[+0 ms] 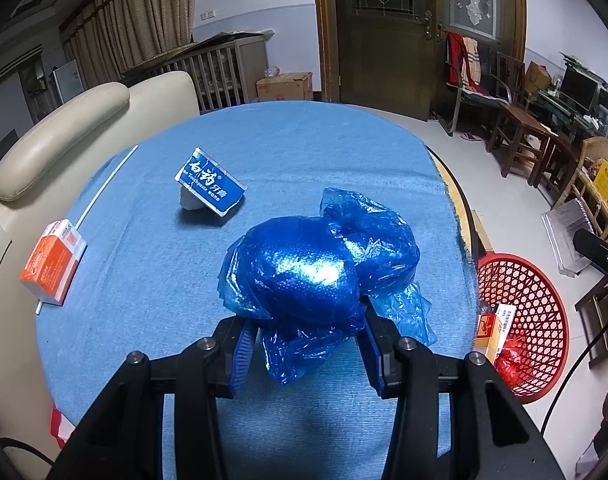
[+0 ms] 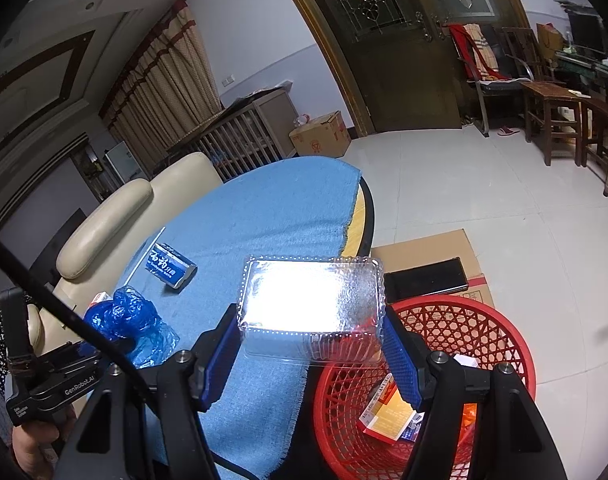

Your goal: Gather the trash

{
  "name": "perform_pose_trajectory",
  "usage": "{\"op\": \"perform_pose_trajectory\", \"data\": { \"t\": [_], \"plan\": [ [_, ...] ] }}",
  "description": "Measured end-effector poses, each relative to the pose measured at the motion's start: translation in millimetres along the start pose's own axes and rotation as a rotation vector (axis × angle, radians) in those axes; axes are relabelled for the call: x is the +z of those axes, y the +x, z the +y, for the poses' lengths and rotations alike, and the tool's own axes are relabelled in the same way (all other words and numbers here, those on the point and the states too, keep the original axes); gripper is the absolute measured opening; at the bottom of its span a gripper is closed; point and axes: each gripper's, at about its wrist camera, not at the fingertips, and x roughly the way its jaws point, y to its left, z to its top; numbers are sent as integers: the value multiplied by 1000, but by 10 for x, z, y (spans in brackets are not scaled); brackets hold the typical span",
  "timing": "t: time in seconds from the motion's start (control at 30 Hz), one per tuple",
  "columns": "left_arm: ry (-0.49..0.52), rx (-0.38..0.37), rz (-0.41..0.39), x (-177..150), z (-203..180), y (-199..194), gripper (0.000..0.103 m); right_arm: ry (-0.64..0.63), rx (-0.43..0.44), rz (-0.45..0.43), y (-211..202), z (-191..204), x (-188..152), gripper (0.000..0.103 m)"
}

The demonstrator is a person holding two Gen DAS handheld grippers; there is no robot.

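My left gripper [image 1: 306,350] is shut on a crumpled blue plastic bag [image 1: 304,272] that rests on the blue tablecloth [image 1: 264,140]; it also shows in the right wrist view [image 2: 124,316]. My right gripper [image 2: 310,354] is shut on a clear plastic clamshell container [image 2: 310,300], held in the air over the table's edge and the near rim of the red trash basket [image 2: 484,332]. The basket [image 1: 536,320] stands on the floor right of the table and holds an orange-and-white box [image 2: 388,412]. A blue toothpaste box [image 1: 210,182] and an orange box [image 1: 52,264] lie on the cloth.
A thin white stick [image 1: 104,184] lies by the cloth's left edge. A cream leather chair [image 1: 56,136] stands left of the table. Flat cardboard [image 2: 432,252] lies on the floor behind the basket. Wooden chairs [image 1: 520,132] and a door [image 1: 384,32] are farther back.
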Motion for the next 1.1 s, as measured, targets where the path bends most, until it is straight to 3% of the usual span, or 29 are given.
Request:
{"op": "perform_pose_trajectory", "data": {
  "t": [1.1],
  "plan": [
    [54, -84, -8, 140, -303, -11, 48, 20, -4, -36, -181, -90, 39, 70]
  ]
}}
